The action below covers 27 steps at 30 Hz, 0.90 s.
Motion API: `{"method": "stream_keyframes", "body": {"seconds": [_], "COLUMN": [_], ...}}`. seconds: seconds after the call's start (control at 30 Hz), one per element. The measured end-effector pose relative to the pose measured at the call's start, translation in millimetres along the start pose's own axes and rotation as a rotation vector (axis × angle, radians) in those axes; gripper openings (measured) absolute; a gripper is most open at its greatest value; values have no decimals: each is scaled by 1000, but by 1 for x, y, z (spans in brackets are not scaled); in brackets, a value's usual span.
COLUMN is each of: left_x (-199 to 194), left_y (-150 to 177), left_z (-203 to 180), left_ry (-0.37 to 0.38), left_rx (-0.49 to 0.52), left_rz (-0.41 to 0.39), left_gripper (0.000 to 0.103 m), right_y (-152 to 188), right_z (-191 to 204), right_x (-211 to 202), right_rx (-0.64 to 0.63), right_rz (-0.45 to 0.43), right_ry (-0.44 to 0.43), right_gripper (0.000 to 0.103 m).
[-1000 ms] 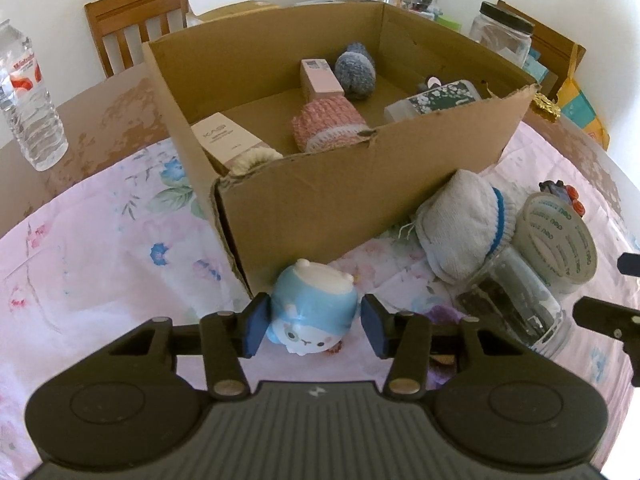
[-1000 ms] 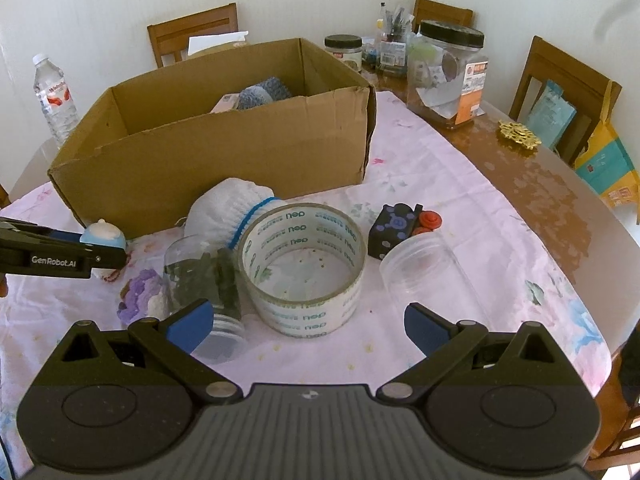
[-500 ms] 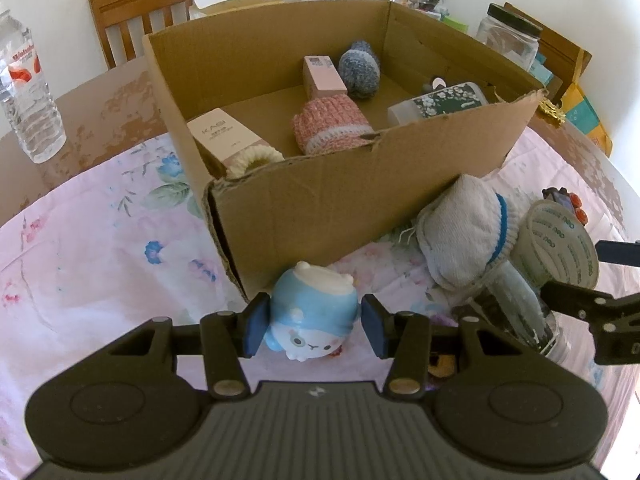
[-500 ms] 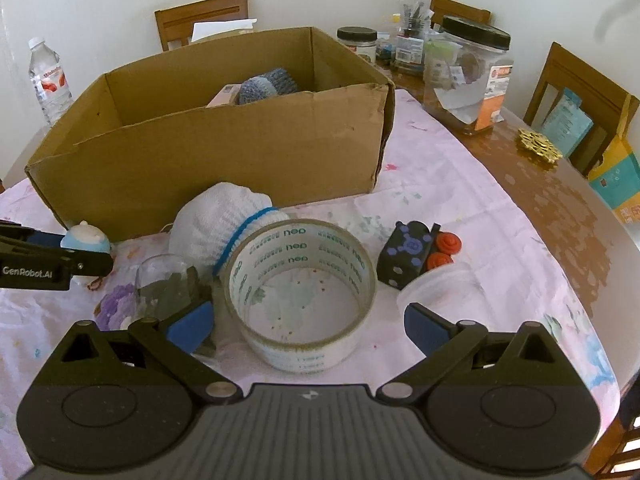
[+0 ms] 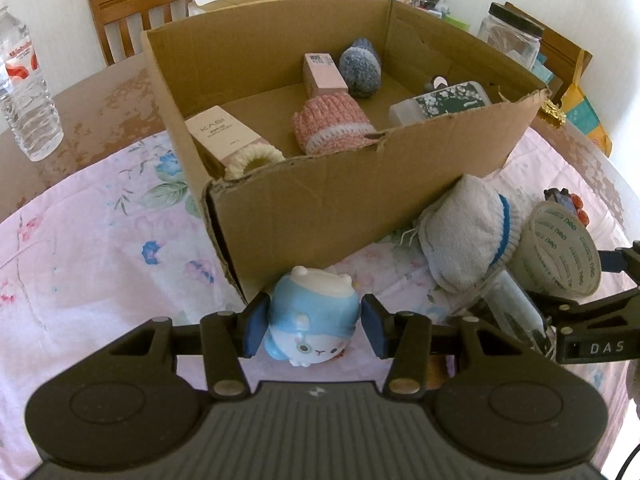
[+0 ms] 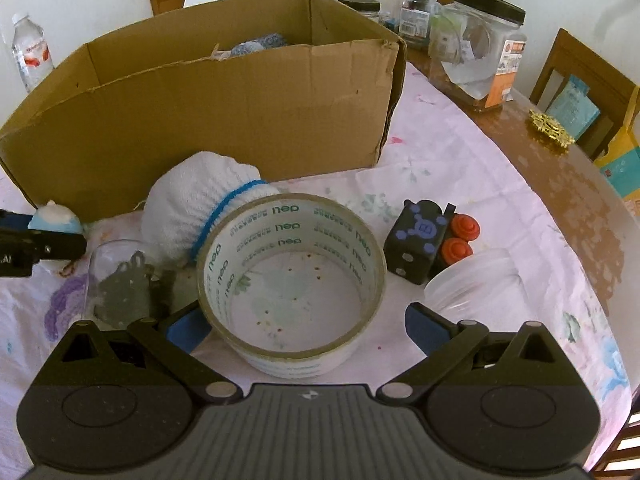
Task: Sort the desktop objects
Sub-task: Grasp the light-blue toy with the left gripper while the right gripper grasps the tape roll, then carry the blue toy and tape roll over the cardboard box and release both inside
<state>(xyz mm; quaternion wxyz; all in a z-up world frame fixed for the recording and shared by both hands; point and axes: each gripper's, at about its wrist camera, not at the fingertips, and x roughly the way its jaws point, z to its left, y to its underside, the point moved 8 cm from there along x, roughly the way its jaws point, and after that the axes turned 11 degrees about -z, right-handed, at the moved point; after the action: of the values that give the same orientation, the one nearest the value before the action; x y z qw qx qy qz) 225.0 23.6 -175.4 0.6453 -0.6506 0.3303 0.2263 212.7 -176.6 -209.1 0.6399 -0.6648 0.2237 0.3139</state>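
A blue and white toy figure sits between the blue pads of my left gripper, which is shut on it just in front of the open cardboard box. The toy also shows at the left edge of the right wrist view. My right gripper is open wide, low over the cloth. A roll of clear tape lies flat between its fingers. The left pad is close to the roll and the right pad stands apart from it.
A white knitted hat with a blue stripe, a clear jar with dark contents, a black cube toy with red buttons and a clear plastic lid crowd around the tape. The box holds several items. A water bottle stands far left.
My right gripper has come forward and down, so the tape roll now lies between its fingers. The left gripper keeps the toy in the same place.
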Motion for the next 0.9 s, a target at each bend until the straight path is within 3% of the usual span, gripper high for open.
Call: {"method": "stream_keyframes", "body": {"seconds": [0.17, 0.57, 0.77, 0.9], "left_x": [-1, -4, -4, -5], "left_y": [1, 4, 6, 6], "left_z": [0, 0, 0, 1], "left_ry": [2, 6, 2, 9], "left_rx": [2, 15, 21, 21], "left_rz": [-1, 3, 6, 8], "left_gripper": [49, 49, 49, 46], "right_y": [0, -12, -13, -13], "right_z": [-2, 8, 11, 8], "right_x": [2, -8, -5, -8], "right_rx": [3, -49, -67, -65], "right_rz": [21, -99, -89, -89], "right_ry": [-2, -21, -18, -13], "right_gripper": [103, 103, 88, 88]}}
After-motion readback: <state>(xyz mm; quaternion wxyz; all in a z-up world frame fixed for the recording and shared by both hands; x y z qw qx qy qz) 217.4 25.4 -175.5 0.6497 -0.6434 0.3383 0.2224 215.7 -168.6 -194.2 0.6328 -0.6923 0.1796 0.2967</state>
